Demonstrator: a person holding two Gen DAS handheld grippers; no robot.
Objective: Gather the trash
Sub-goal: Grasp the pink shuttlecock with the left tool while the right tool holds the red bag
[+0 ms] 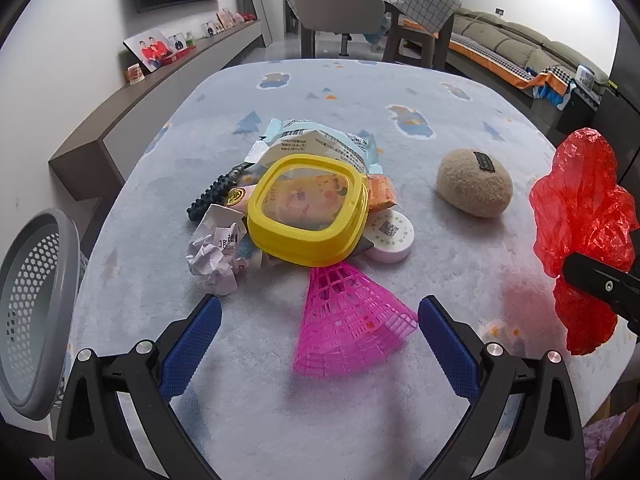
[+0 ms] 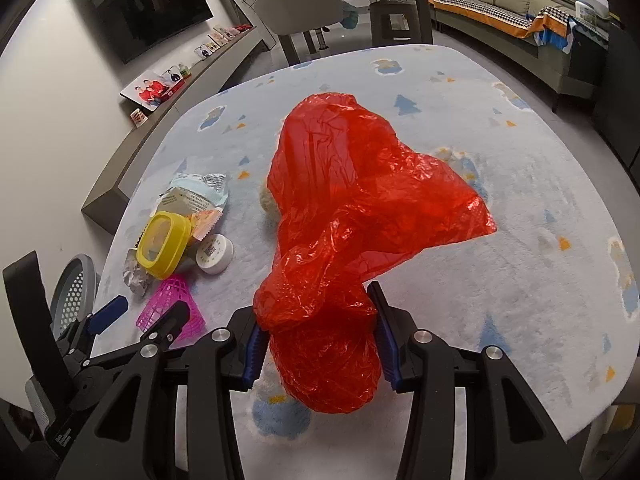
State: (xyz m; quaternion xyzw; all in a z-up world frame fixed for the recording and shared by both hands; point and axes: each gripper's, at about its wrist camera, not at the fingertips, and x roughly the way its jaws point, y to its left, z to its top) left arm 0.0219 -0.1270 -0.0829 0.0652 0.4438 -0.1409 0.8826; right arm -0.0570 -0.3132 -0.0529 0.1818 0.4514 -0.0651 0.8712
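Note:
My right gripper (image 2: 316, 340) is shut on a crumpled red plastic bag (image 2: 352, 208) and holds it above the pale blue rug (image 2: 520, 280); the bag also shows in the left wrist view (image 1: 580, 216). My left gripper (image 1: 320, 336) is open and empty, just above a pink plastic shuttlecock (image 1: 348, 320). Beyond it lies a trash pile: a yellow lidded tub (image 1: 308, 208), crumpled white paper (image 1: 216, 252), snack wrappers (image 1: 320, 144), a round white lid (image 1: 390, 236) and a dark bumpy strip (image 1: 212, 196).
A beige plush stone (image 1: 474, 186) lies right of the pile. A grey perforated bin (image 1: 32, 308) stands off the rug's left edge. A low wall shelf (image 1: 160, 80) runs along the left. A chair (image 1: 340, 8) and a sofa (image 1: 520, 48) stand behind.

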